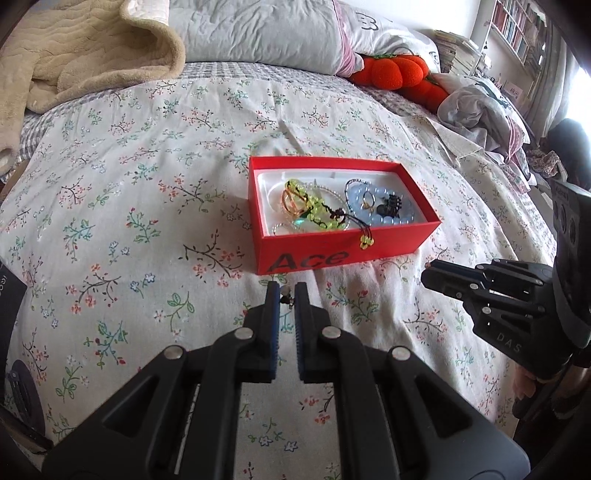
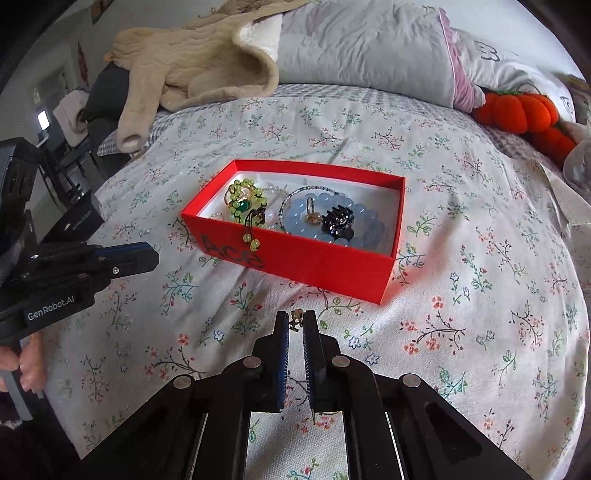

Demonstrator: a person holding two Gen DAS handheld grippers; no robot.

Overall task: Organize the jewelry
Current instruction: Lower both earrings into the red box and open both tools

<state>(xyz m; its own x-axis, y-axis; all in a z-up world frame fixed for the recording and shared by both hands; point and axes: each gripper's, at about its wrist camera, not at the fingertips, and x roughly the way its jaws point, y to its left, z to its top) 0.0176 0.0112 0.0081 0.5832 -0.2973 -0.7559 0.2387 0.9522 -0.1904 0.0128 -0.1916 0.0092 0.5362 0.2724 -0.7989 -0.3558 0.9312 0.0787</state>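
A red box [image 1: 332, 254] [image 2: 314, 258] marked "Ace" sits on the floral bedspread. Its white inside holds a yellow-green bead bracelet [image 1: 314, 206] [image 2: 243, 201], a blue bead bracelet [image 1: 384, 218] [image 2: 365, 229], a gold ring [image 1: 367, 201] [image 2: 312, 214] and a black hair claw [image 1: 389, 205] [image 2: 338, 221]. My left gripper [image 1: 286, 293] is shut on a small earring [image 1: 286, 295] just in front of the box. My right gripper [image 2: 296, 319] is shut on another small earring [image 2: 295, 317], also just short of the box. Each gripper shows from the side in the other's view, the right one [image 1: 430, 277] and the left one [image 2: 147, 254].
A beige blanket [image 1: 85, 55] [image 2: 192, 62] and grey pillows [image 1: 266, 29] [image 2: 369, 44] lie at the head of the bed. An orange plush [image 1: 391, 70] [image 2: 524, 110] and crumpled clothes [image 1: 484, 110] lie at the right. Bookshelves [image 1: 517, 26] stand behind.
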